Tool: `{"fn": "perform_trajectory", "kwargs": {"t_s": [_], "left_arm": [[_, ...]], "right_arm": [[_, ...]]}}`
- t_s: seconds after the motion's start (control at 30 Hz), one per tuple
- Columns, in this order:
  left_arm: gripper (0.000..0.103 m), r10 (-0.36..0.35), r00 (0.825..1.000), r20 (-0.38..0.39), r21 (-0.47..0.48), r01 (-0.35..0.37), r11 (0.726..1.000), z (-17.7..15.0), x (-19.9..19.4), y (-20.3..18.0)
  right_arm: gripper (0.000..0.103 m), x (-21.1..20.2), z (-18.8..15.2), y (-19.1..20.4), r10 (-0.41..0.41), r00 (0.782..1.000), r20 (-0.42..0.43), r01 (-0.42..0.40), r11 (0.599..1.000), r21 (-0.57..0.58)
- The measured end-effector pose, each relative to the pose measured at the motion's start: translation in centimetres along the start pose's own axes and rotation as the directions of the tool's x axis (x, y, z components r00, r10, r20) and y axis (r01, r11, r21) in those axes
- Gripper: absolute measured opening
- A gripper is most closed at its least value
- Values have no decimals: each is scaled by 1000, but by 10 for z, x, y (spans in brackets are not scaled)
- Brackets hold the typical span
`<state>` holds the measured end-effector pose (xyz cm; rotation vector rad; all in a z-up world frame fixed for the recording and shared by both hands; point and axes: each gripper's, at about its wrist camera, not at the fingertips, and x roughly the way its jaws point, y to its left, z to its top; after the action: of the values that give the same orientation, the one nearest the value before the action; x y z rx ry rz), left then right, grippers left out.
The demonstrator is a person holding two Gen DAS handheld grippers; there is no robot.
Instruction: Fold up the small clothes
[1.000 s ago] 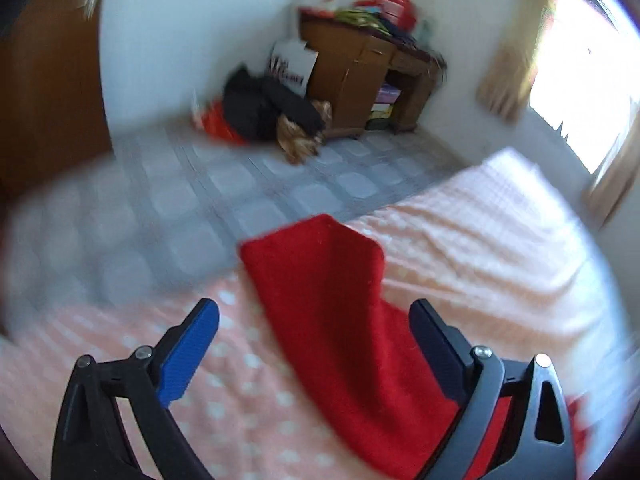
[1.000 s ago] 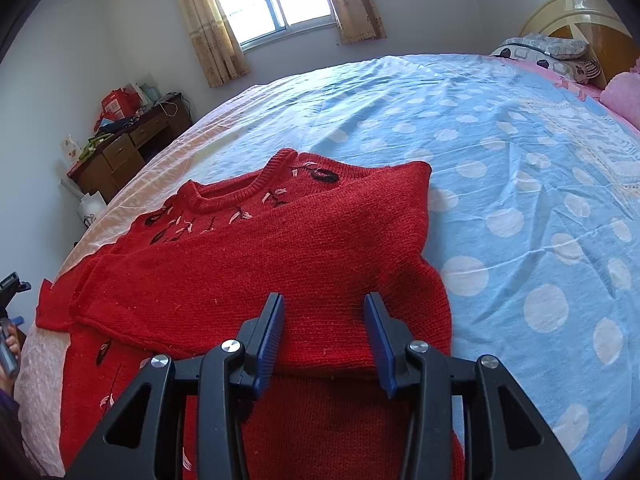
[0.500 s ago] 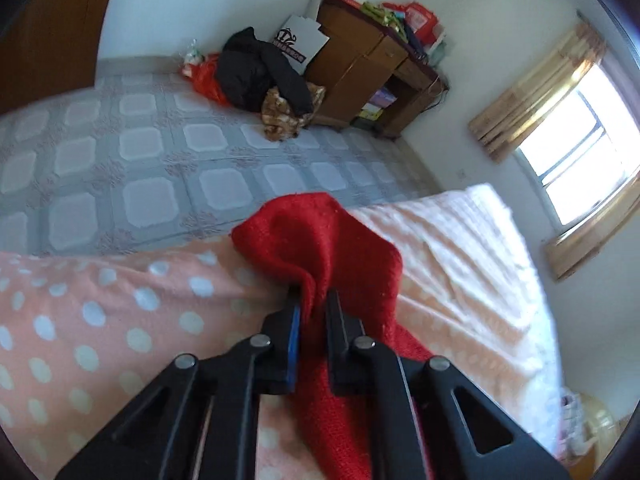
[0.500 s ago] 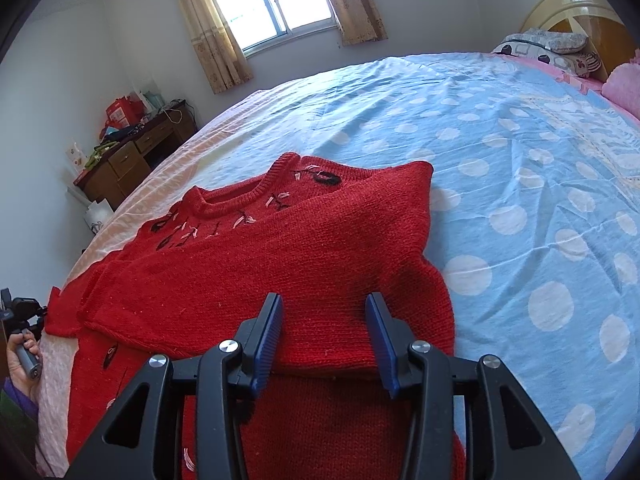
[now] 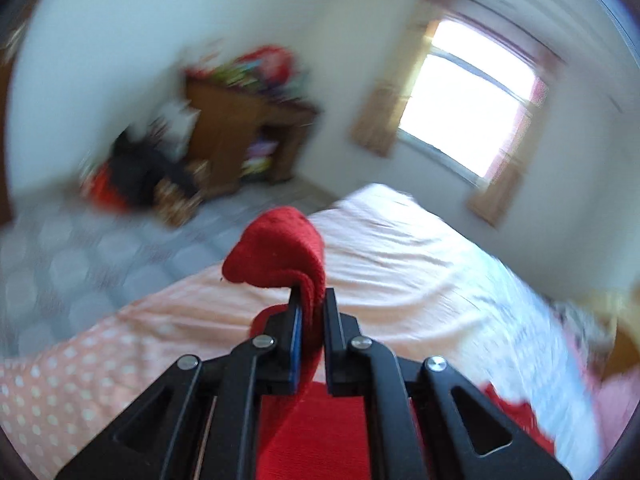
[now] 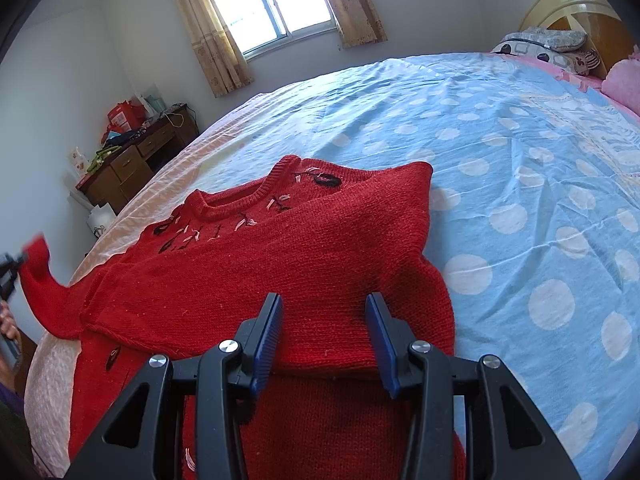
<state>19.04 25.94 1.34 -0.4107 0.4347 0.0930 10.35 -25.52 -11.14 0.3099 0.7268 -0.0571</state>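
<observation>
I pinch sleeve cuff [image 5: 280,252] in left gripper [image 5: 311,300], lifted off bed edge [image 5: 168,304] for folding onto red sweater [image 6: 280,248]; right gripper [image 6: 324,340] spread, hovering over hem.

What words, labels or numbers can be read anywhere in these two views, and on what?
None can be read.
Red box on the brown wooden desk: pale markings, too small to read.
White card at the desk's near end: print too small.
Left wrist view: blurred throughout.
Red knitted sweater: embroidered flowers only, no lettering.

both wrist views look close along their jaws, sharing the sweater [image 6: 280,256].
</observation>
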Motion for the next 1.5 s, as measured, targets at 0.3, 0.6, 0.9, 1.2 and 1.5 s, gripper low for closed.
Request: {"fn": "perform_trajectory", "kwargs": {"t_s": [0.3,0.6,0.9,1.2,1.5], "left_arm": [[9,-201,975,-97,297,221,929,-89,-13,-162],[11,-95,948,-304,448,230,864,-180,17,-218],[91,-43,970,-239,391,136,910,-169,-36,-155],[89,14,952,-304,171,40,985,-187,-23,-83],[94,-41,962,-269,130,79,988,-191,-31,-75]], "right_arm": [[45,-1,0,-1,9,1000,5,-9,1000,7],[45,-1,0,-3,20,1000,9,-20,1000,15],[45,3,2,-1,4,1000,-20,-4,1000,14],[71,-8,20,81,196,979,-59,-192,979,68],[77,69,25,212,28,965,-260,-88,972,-219]]}}
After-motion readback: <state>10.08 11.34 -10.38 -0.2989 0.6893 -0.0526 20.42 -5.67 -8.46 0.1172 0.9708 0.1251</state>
